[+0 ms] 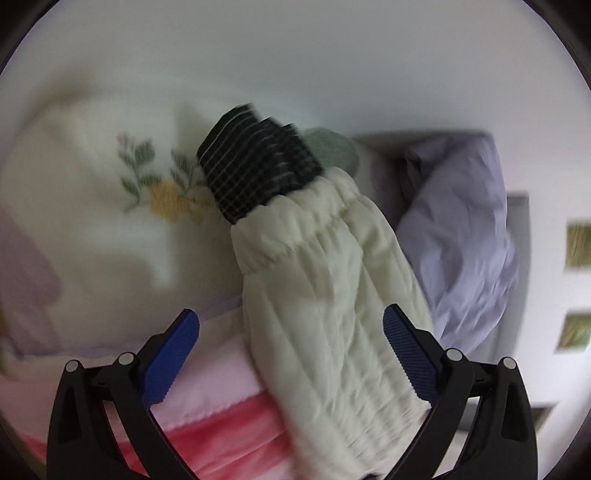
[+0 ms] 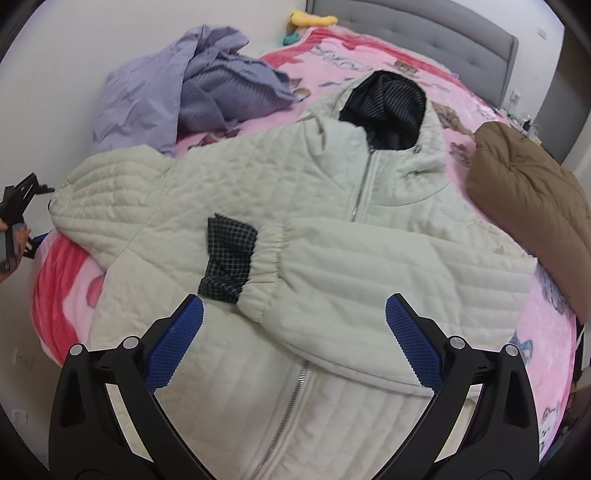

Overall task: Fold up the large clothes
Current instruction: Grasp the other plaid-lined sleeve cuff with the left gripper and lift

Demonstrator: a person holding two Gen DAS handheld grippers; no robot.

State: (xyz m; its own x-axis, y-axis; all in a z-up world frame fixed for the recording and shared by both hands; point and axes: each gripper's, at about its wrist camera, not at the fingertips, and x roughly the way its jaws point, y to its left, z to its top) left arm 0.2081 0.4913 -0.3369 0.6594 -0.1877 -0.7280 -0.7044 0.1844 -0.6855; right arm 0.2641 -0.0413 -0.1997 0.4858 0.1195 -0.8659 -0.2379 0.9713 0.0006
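From my right cam, the right gripper (image 2: 294, 326) has its jaws spread wide with nothing between them, hanging above the cream quilted jacket (image 2: 332, 229), which lies zip-up on the pink blanket (image 2: 546, 325) covering the bed. One sleeve (image 2: 369, 273) is folded across the jacket's chest, its checked dark lining (image 2: 227, 254) poking out of the cuff just beyond my fingertips. Past the jacket's hood sits the grey headboard (image 2: 424, 22); left of the jacket there's a heap of lilac clothes (image 2: 177, 85), right of it a brown padded garment (image 2: 532, 192). At the left edge of that view I can see the other gripper (image 2: 18, 206), beside the jacket's far sleeve.

The left cam is blurry and shows what the right one can't: the left gripper (image 1: 291, 345) is open too, and the jacket's other sleeve (image 1: 332, 295) runs up between the blue pads (image 1: 170, 358) without being pinched, same checked lining (image 1: 258, 170) sticking out of its cuff. Beyond that sleeve there's a white fabric with embroidered flowers (image 1: 110, 206), only visible here.
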